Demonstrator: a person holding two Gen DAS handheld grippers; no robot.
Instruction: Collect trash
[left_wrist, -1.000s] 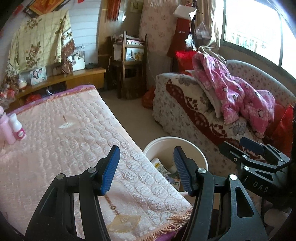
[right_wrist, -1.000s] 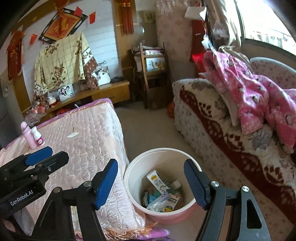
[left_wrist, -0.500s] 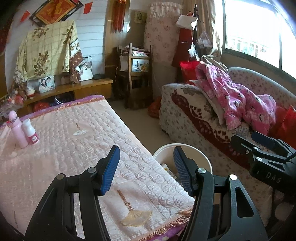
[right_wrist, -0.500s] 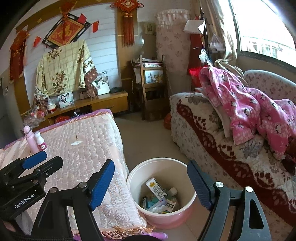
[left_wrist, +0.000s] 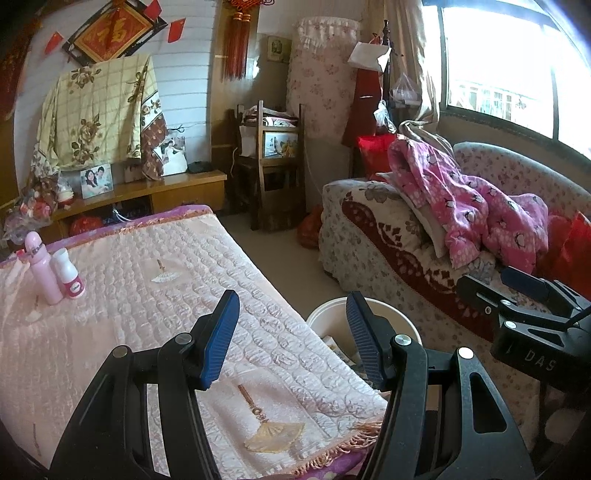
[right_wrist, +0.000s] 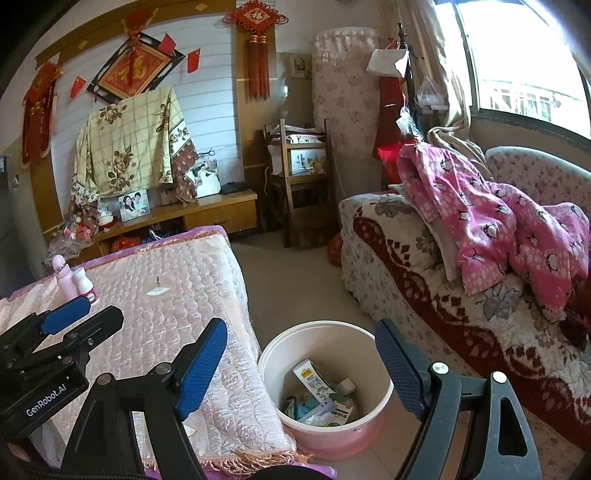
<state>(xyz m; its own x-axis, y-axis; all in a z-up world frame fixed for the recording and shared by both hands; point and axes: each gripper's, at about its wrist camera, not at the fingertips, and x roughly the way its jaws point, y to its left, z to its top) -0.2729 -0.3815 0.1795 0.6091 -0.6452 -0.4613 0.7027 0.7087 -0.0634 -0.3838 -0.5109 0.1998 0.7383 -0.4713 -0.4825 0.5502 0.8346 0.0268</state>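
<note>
Left tongs (left_wrist: 291, 338): parted, empty, above quilted bed (left_wrist: 122, 295) corner; bin (left_wrist: 402, 325) rim beside fringe. Right tongs (right_wrist: 301, 363): jaws just widening, empty, over trash-filled bin (right_wrist: 362, 428); bare floor (right_wrist: 291, 280) between bed and sofa (right_wrist: 388, 266).

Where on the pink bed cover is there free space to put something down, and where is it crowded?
The quilted cover is bare from the two pink bottles at its far left corner to the fringed near edge. The strip of floor between bed and sofa is open, but the trash bucket fills its near end.
</note>
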